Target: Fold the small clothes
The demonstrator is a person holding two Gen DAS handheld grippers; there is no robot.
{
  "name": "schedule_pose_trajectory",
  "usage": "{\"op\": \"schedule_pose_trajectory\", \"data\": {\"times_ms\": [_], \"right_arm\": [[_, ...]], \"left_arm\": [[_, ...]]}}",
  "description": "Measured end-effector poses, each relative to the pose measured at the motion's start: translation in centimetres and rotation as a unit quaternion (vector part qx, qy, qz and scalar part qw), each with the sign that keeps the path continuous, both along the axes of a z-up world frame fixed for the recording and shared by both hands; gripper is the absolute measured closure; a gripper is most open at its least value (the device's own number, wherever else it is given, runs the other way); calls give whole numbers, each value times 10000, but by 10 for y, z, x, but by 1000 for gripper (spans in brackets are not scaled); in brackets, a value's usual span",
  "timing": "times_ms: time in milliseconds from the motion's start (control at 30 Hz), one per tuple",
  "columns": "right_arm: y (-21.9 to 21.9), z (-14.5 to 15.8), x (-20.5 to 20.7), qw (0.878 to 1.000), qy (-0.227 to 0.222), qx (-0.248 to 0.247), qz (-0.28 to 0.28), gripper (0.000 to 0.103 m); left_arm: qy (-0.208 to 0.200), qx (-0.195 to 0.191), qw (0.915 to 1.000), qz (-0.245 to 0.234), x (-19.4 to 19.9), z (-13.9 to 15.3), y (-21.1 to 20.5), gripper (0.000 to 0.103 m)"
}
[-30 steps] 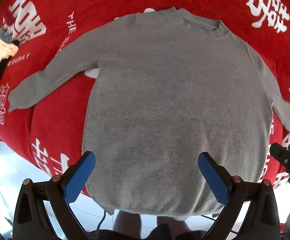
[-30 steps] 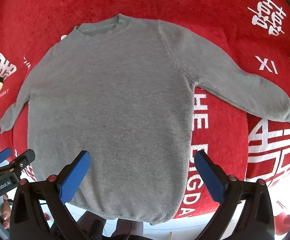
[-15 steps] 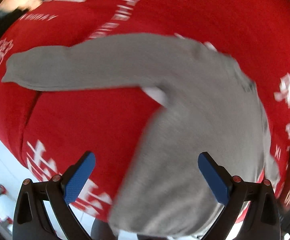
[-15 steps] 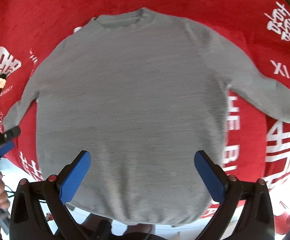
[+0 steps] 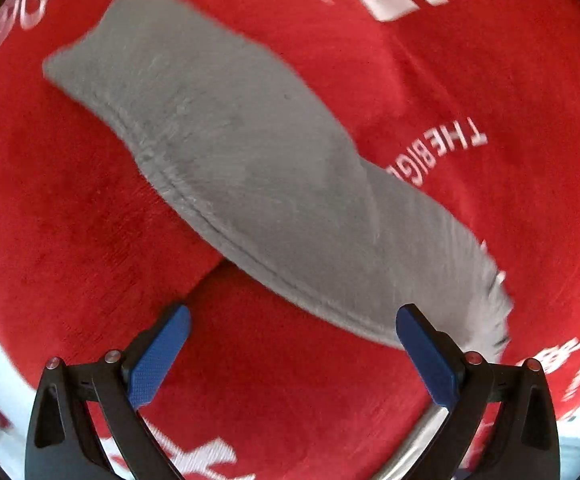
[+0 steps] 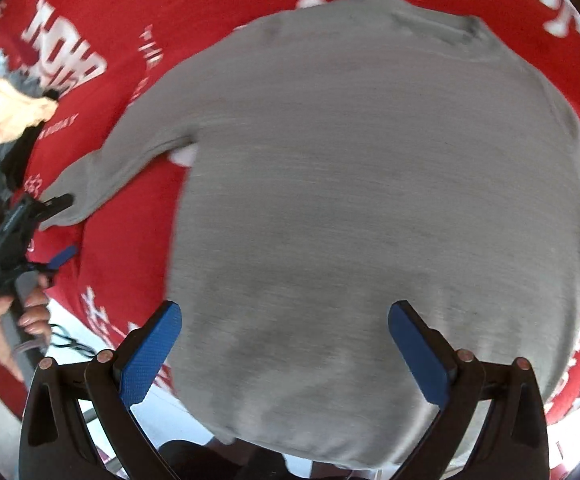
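Lying flat on a red cloth (image 6: 217, 12) printed with white lettering, the grey sweater (image 6: 370, 184) filled most of the right wrist view, neck toward the upper right of the frame and hem toward the bottom, where it hung over the edge of the cloth. One sleeve (image 6: 121, 160) ran out toward the left of that frame. The right hand-held gripper (image 6: 281, 348) hovered over the lower body of the sweater, its blue pads spread wide and nothing between them.

At the left edge of the right wrist view, the left hand-held gripper (image 6: 59, 228) sat right at the sleeve cuff, gripped from below by a hand (image 6: 21, 320). Its fingers were parted, one beside the cuff and one lower over the red cloth; whether the upper one touched the fabric could not be told.

The left wrist view showed the same sleeve (image 5: 249, 184) running diagonally from the upper left to the lower right of the frame, blurred at its lower right end. The left hand-held gripper (image 5: 290, 352) stood wide, with only red cloth (image 5: 69, 220) between its pads.

A heap of clothes (image 6: 5, 108) lay at the upper left of the right wrist view, a peach piece on top.
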State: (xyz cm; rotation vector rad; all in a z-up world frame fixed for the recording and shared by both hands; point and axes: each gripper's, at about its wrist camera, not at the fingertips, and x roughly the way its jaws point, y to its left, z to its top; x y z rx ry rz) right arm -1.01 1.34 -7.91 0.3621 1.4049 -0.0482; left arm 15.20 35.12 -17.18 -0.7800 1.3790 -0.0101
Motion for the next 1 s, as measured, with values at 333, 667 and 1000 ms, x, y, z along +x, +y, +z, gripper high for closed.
{"op": "schedule_pose_trajectory", "data": {"times_ms": [333,667,1000], "right_arm": [[27,0,18,9997,27,-48,234,0],[22,10,12,9998,-184,101,72,2],[-60,31,-32,9958,-560,231,-688,10]], "left_arm": [[-477,-441,9979,87,26,-8,-3,1],[-1028,263,9939,-310,41,35,-23,97],[-2531,299,9401,-2266,39,150,-189,97]]}}
